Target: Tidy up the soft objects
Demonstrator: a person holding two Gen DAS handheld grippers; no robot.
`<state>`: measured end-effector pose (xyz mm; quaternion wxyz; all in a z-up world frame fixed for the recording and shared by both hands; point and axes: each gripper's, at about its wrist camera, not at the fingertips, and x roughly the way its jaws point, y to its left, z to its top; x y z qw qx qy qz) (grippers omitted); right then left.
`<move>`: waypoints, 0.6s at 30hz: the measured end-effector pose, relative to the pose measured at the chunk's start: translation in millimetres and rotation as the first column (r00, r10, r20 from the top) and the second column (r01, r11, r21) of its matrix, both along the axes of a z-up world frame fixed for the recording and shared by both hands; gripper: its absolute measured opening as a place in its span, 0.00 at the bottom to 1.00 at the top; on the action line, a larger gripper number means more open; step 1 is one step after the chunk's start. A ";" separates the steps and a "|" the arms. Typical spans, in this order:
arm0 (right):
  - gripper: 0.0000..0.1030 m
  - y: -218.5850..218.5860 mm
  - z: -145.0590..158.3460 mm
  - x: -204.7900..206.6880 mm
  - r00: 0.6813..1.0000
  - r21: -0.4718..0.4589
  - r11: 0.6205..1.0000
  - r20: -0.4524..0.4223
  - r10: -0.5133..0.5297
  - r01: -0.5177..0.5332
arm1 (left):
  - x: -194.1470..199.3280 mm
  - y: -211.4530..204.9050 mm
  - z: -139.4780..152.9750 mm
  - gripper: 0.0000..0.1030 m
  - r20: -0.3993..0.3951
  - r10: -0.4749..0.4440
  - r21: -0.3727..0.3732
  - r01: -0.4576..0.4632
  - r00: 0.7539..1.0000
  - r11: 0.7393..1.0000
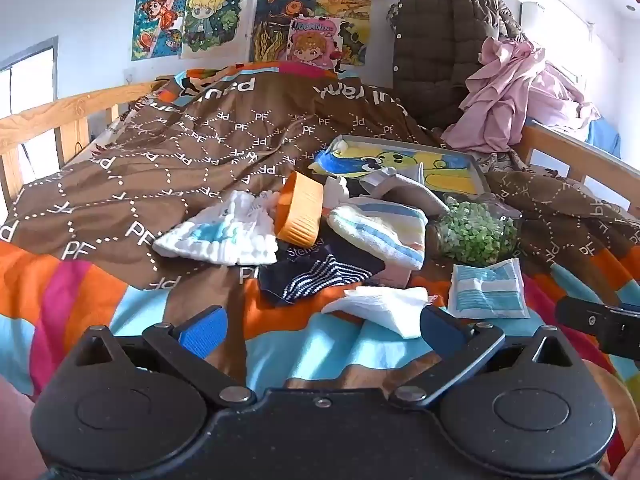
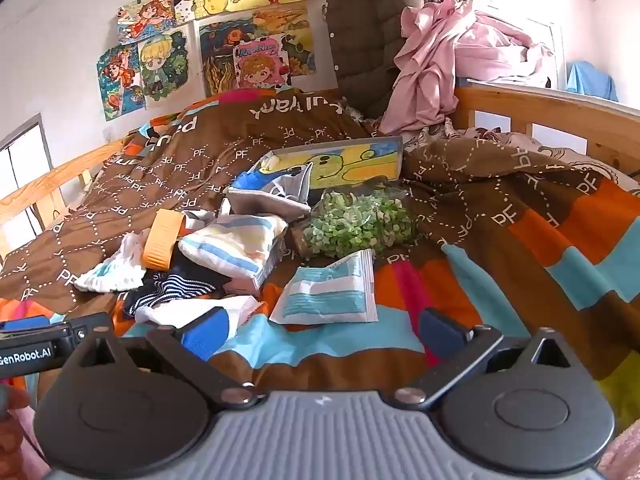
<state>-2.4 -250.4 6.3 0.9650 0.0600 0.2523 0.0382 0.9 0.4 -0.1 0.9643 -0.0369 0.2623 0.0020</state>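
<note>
The left hand-held gripper (image 1: 322, 330) is held wide apart w/ nothing in it, low over the bed (image 1: 80, 276). The right hand-held gripper (image 2: 322, 330) is spread apart too, also w/ nothing in it. A pile of soft things is seen in front of both, on the brown & striped blanket (image 1: 180, 152). A white folded cloth (image 1: 380, 308) is nearest the left one. Behind it a dark striped sock (image 1: 316, 276), a fluffy white cloth (image 1: 220, 236) & a pastel striped towel (image 1: 380, 232) are bunched together, touching. An orange tub (image 1: 300, 212) is tipped on its side among them. A blue-white packet (image 2: 330, 294) is seen near the right one, beside a bag of green bits (image 2: 356, 222).
</note>
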 end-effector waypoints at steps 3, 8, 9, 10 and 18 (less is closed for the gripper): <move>1.00 0.2 1.2 -0.2 1.000 -0.001 1.000 0.005 -0.004 0.004 | 3.2 -4.1 -0.8 0.99 -0.005 0.002 0.003 -0.002 1.000 1.000; 1.00 -0.5 -1.1 -0.7 1.000 0.012 1.000 -0.003 0.011 -0.011 | 3.0 -4.1 -1.4 0.99 0.002 0.003 0.013 -0.003 1.000 1.000; 1.00 -0.6 -1.0 -1.5 1.000 0.012 1.000 -0.002 0.011 -0.011 | 0.9 -1.5 -1.7 0.99 0.007 0.000 0.006 0.000 1.000 1.000; 1.00 -0.7 -1.0 -2.3 1.000 0.012 1.000 -0.001 0.010 -0.010 | -0.1 -1.0 -1.5 0.99 0.009 0.001 0.006 -0.001 1.000 1.000; 1.00 1.9 -0.6 -1.0 1.000 0.013 1.000 0.000 0.019 -0.019 | -2.0 -1.3 0.6 0.99 0.022 0.006 0.016 -0.007 1.000 1.000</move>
